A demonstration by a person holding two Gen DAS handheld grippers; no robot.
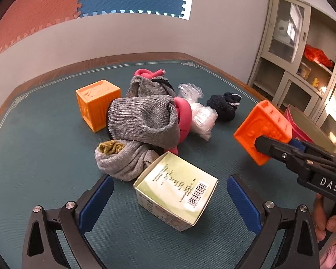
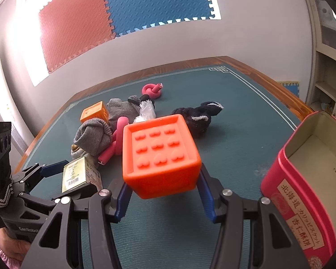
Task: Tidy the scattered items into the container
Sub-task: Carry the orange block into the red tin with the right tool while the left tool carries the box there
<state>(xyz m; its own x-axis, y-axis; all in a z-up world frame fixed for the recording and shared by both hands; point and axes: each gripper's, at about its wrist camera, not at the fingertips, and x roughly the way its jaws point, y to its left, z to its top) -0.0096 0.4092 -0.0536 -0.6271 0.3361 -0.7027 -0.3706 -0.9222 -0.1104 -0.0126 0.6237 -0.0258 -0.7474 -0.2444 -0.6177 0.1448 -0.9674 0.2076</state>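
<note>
Orange block (image 2: 160, 155) sits clamped between the blue pads of my right gripper (image 2: 163, 192), lifted off the green mat (image 2: 246, 116), its studded face toward the lens. It reads as hollow moulded plastic, light and stiff with slightly rounded, smooth sides, so I judge the squeeze across two opposite flat walls to be the sound hold; a grip near a corner could let it twist out. At about three o'clock from the block, near but not touching, stands the red tin (image 2: 302, 201), open at the top and bare inside as far as I can see, the likely container.

My left gripper (image 1: 170, 192) hangs spread wide, its fingers either side of the pale green carton (image 1: 175, 190) at twelve o'clock, touching neither face that I can make out. Thin card, light, easily dented, best pinched across its broad flat sides. Beyond it at eleven to twelve o'clock lie the grey knit socks (image 1: 143, 116), soft and floppy, tangled with a pink foam roller (image 1: 183, 116), a crinkled plastic bag (image 1: 202, 116), a dark sock (image 1: 224, 105) and a second orange block (image 1: 97, 103)
</note>
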